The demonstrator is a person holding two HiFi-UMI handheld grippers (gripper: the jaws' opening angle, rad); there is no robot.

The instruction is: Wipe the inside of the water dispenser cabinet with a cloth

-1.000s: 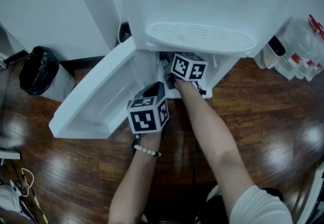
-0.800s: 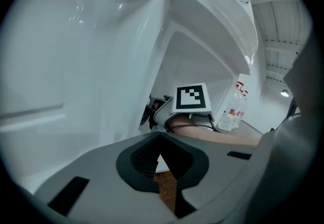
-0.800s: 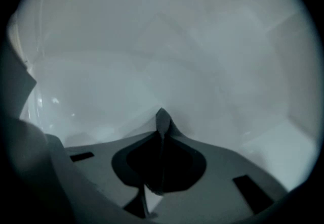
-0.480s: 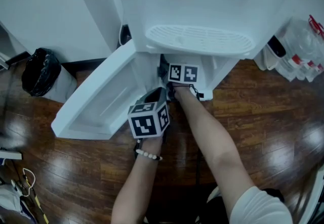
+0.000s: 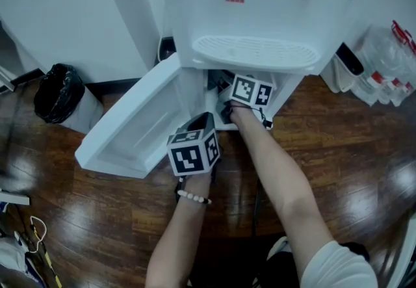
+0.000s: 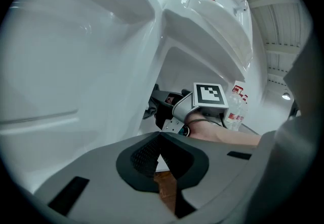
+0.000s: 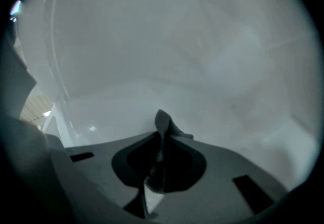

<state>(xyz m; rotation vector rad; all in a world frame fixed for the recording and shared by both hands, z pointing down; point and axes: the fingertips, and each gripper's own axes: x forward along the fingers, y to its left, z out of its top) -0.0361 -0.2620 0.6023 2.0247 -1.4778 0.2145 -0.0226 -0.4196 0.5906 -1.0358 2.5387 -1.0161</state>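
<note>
- Grey cloth [image 7: 163, 123] sits pinched tight between the right gripper's [image 7: 160, 139] jaws, deep inside the white water dispenser cabinet [image 5: 288, 88].
- Left gripper [image 6: 159, 142] is clenched on nothing, just outside, beside the open door [image 5: 130, 134].

Right gripper [image 7: 162, 126] inside cabinet [image 7: 202, 41]

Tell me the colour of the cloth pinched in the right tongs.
Grey. The cloth shows best in the right gripper view, clamped between the right tongs.

The right gripper's [image 7: 161, 139] jaws cover all but a tip of cloth [image 7: 163, 121].
</note>
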